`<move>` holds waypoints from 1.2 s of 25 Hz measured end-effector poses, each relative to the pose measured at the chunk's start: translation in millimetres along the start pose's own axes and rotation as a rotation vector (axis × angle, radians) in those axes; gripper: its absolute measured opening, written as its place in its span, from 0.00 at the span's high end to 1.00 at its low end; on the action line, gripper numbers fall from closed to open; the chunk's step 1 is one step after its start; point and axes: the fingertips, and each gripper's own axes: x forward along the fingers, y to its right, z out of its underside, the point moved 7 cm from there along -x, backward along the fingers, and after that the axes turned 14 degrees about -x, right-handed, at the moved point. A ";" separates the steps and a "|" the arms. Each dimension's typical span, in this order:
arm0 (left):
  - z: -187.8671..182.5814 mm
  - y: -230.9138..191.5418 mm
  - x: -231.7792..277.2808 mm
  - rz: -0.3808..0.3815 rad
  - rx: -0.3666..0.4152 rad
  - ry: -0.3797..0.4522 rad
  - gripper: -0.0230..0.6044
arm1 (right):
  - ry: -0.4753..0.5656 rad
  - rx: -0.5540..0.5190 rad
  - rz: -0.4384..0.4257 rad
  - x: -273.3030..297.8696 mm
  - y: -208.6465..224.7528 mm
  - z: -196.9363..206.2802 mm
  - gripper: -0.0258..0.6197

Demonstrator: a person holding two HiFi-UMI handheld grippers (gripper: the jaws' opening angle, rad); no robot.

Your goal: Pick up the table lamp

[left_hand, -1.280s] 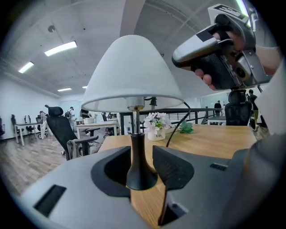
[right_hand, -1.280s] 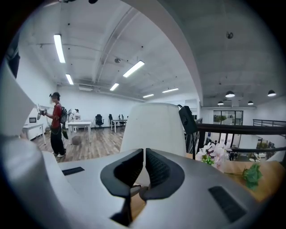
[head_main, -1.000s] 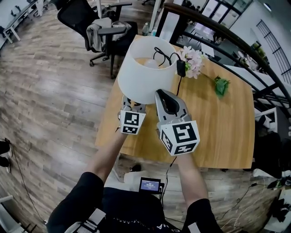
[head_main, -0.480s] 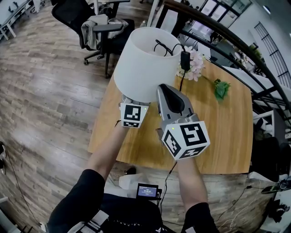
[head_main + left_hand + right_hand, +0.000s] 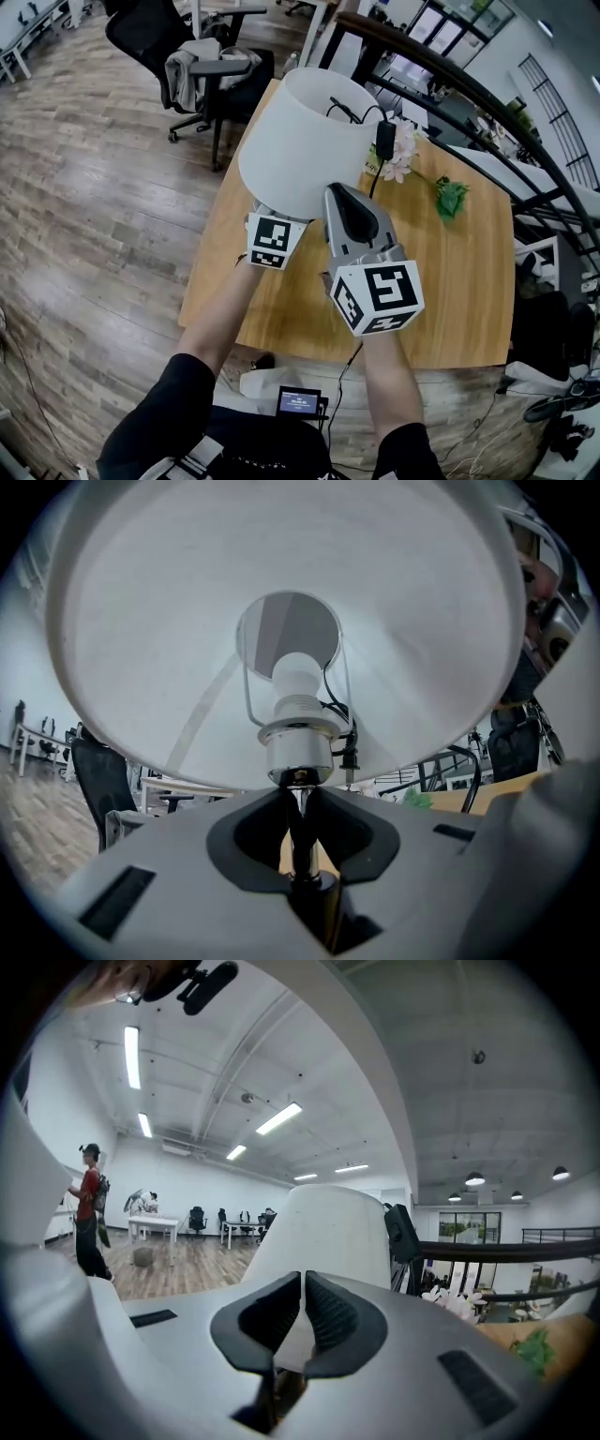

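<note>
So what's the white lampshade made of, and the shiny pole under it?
The lampshade looks like matte white fabric or paper, soft and unshiny. The pole looks like polished metal: it gleams like a mirror.

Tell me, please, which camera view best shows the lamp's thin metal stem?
The left gripper view: the thin metal stem stands between the closing jaws of the left gripper, under the chrome socket. The head view hides it beneath the white drum lampshade; the right gripper view shows only that shade's outside.
</note>
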 end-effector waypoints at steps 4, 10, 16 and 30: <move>-1.3 0.0 -4.2 0.004 -0.009 -0.019 0.83 | -0.004 -0.035 0.039 -8.1 4.7 4.5 0.90; -15.8 3.1 -7.9 0.022 -0.022 -0.053 0.83 | -0.027 0.039 0.061 -14.5 21.5 10.6 0.90; -50.7 12.9 -18.9 0.065 -0.025 -0.086 0.83 | -0.017 0.050 0.088 -31.8 32.1 -9.3 0.90; -174.4 55.2 -63.8 0.116 0.003 -0.106 0.83 | -0.055 0.060 0.112 -80.8 55.7 -89.5 0.90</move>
